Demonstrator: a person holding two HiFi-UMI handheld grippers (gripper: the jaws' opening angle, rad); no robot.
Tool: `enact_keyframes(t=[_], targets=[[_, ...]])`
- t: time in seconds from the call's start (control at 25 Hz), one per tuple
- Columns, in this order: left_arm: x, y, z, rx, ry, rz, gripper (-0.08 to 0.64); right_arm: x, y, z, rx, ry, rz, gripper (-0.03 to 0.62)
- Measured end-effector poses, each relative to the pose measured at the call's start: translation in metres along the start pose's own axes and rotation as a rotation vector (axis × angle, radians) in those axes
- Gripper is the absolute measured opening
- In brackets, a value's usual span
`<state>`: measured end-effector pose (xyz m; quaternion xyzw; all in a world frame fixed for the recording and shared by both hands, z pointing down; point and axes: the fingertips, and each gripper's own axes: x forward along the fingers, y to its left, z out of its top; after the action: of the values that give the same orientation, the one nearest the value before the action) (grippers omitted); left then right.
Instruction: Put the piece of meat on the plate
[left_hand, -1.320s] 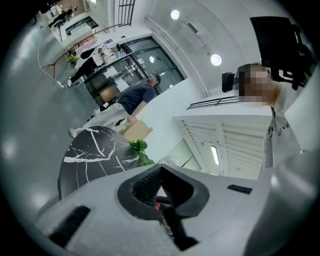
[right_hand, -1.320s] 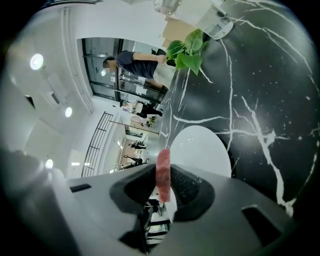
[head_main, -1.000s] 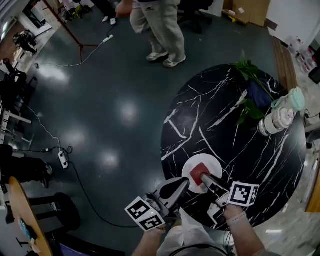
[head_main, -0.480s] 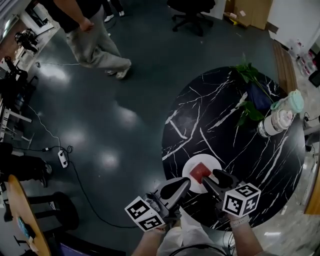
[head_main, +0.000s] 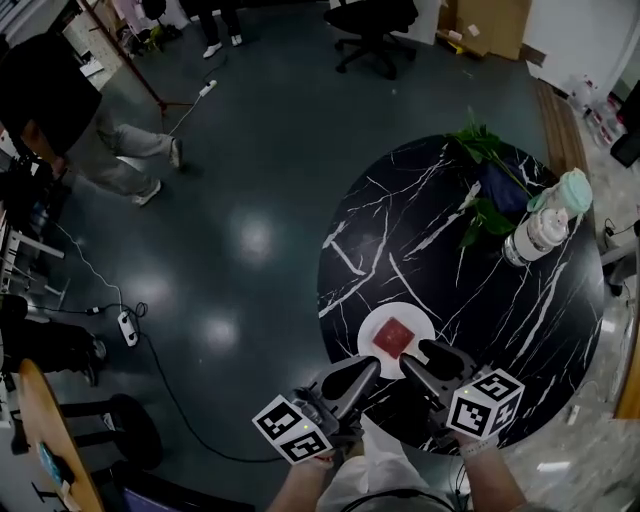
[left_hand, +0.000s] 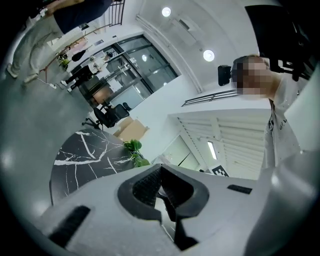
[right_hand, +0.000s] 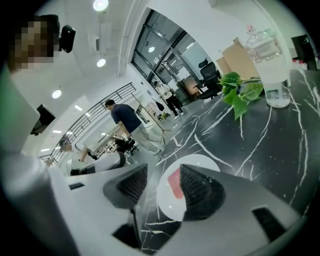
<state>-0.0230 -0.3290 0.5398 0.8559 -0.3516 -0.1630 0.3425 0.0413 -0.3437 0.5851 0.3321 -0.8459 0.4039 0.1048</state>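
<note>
A red piece of meat (head_main: 395, 337) lies flat on the small white plate (head_main: 372, 345), near the front edge of the black marble table (head_main: 480, 290). My right gripper (head_main: 428, 360) hangs open just short of the plate, with nothing between its jaws. In the right gripper view the meat (right_hand: 173, 184) and the plate (right_hand: 200, 162) show through the gap of the right gripper (right_hand: 162, 189). My left gripper (head_main: 350, 378) is shut and empty, off the table's edge left of the plate. The left gripper (left_hand: 161, 192) points level across the room.
At the table's far side are a leafy green plant (head_main: 485, 180) and a clear bottle with a teal cap (head_main: 545, 225). A person (head_main: 70, 110) walks across the dark floor at the far left. An office chair (head_main: 370, 25) stands at the back.
The right gripper has let go of the meat, opened wide, rolled and drawn back and up off the plate. The meat stays on the plate. The person has walked leftwards.
</note>
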Motion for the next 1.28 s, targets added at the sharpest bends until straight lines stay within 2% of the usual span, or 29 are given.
enact_keyframes(t=[0.12, 0.16, 0.24, 0.4, 1.28], targets=[[-0.001, -0.008, -0.004, 0.012, 0.012, -0.007, 0.008, -0.009, 0.011, -0.002, -0.031, -0.011, 0.015, 0.195], [-0.002, -0.010, -0.005, 0.017, 0.017, -0.009, 0.008, -0.012, 0.014, -0.003, -0.037, -0.021, 0.016, 0.174], [-0.004, -0.016, -0.008, 0.024, 0.023, -0.013, 0.008, -0.019, 0.021, -0.003, -0.043, -0.048, 0.022, 0.085], [-0.010, -0.027, -0.010, 0.029, 0.024, -0.023, 0.008, -0.031, 0.039, -0.003, -0.071, -0.080, 0.046, 0.023], [-0.059, -0.101, 0.007, 0.111, -0.034, -0.089, 0.008, -0.089, 0.123, -0.010, -0.168, -0.170, 0.077, 0.011]])
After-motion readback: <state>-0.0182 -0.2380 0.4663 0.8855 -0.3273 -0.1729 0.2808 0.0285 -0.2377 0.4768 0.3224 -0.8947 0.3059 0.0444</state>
